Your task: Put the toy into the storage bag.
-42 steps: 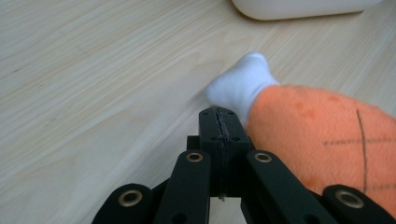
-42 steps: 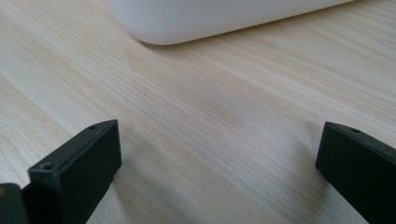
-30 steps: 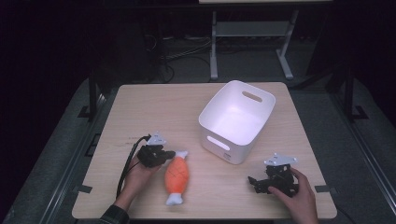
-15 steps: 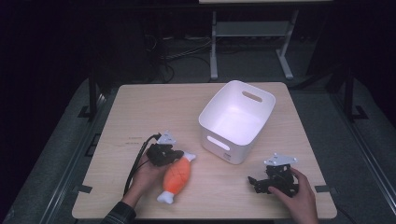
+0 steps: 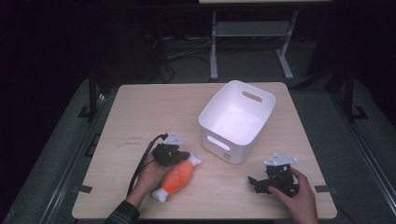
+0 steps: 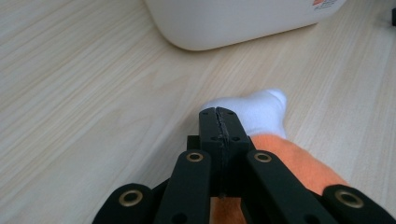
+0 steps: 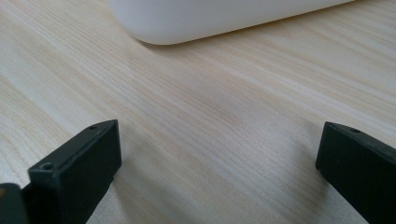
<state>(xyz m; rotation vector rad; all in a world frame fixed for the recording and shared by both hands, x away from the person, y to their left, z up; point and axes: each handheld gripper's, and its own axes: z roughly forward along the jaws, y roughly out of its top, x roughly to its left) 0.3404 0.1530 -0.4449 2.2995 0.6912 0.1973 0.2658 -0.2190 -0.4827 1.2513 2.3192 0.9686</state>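
Note:
An orange plush toy (image 5: 177, 176) with white ends lies slanted on the wooden table (image 5: 149, 112), left of centre near the front. My left gripper (image 5: 183, 157) rests over its upper white end. In the left gripper view the jaws (image 6: 219, 116) are shut tight against each other, with the toy's white end (image 6: 264, 109) and orange body (image 6: 303, 165) just beneath and to the right of them, not between them. My right gripper (image 5: 259, 183) sits low at the front right. Its jaws (image 7: 219, 154) stand wide open over bare wood.
A white plastic bin (image 5: 224, 144) with handle slots stands right of the table's centre, empty, between and beyond the two grippers. Its rounded lower wall (image 6: 233, 23) is close ahead of the left gripper and also ahead of the right one (image 7: 210, 18). Dark floor surrounds the table.
My left gripper has shifted right toward the bin. The toy has swung from upright to slanted, its upper white end now pointing right. The right gripper has stayed put.

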